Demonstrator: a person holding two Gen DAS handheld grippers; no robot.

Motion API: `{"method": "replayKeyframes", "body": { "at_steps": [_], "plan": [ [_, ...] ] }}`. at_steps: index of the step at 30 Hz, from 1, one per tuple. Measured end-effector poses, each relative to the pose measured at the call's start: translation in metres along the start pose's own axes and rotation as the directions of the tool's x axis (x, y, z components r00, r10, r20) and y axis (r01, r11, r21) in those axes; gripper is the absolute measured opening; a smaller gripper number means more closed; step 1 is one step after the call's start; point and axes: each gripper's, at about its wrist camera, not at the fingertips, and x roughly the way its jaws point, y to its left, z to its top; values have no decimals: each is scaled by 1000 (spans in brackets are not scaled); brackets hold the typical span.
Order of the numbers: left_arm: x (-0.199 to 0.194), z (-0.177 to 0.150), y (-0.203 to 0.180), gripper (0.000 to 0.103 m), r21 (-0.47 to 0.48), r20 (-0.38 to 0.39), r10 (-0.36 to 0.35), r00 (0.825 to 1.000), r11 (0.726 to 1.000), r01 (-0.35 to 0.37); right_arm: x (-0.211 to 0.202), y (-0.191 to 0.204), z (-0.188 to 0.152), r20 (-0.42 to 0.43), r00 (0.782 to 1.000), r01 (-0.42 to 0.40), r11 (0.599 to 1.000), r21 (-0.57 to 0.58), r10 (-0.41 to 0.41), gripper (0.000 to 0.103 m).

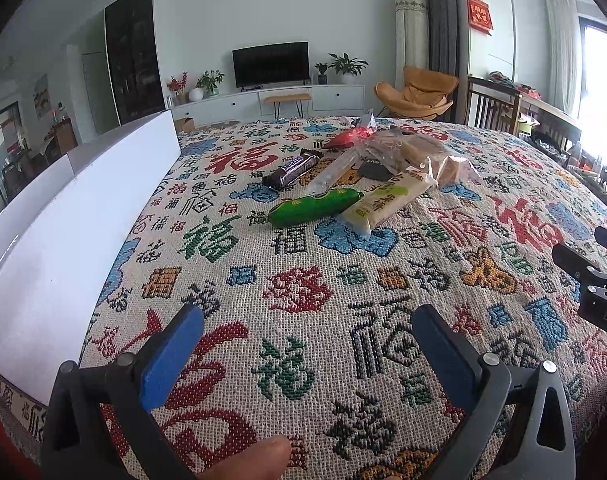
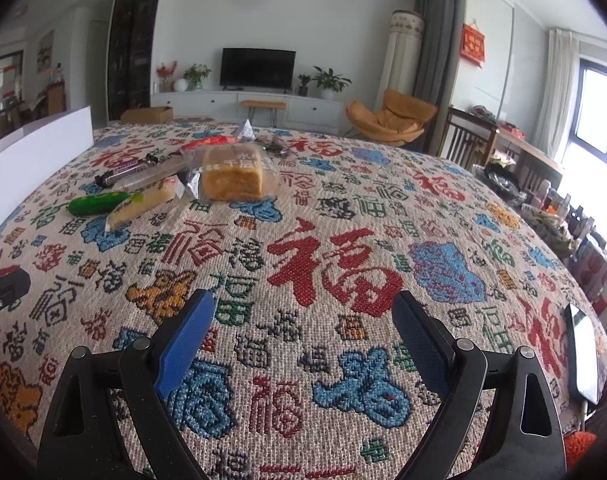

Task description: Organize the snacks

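both hand-held grippers are held low over the patterned tabletop point(image 2: 343, 216), pointed at a loose pile of snacks well ahead of them. the left hand-held gripper point(image 1: 307, 322) is seen with its blue pads wide apart and nothing between them; the right hand-held gripper point(image 2: 305, 312) is likewise spread wide and empty. the pile is made up of a green sausage-shaped pack point(image 1: 315, 206), a pale cracker packet point(image 1: 387, 200) touching it, a dark chocolate bar point(image 1: 293, 170) behind, a bagged bread loaf point(image 2: 231, 176), and a red packet point(image 1: 349, 136) at the far side. a white box point(image 1: 63, 232) stands along the left edge, probably the place meant for the snacks.

sorting appears not yet begun. the nearest, least overlapped item, the green pack, is best taken first, approached across its narrow width so that neighbours are not dragged along. the crinkly bread bag should be gripped gently, by the loaf rather than by loose film.
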Motion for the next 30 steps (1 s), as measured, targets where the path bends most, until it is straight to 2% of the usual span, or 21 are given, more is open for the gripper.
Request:
{"method": "replayKeyframes", "body": {
  "at_steps": [30],
  "plan": [
    [2, -1, -1, 103, -12, -9, -8, 1000, 1000, 8, 3, 0, -1, -16, 1000, -5, 1000, -3, 5, 93]
  ]
}}
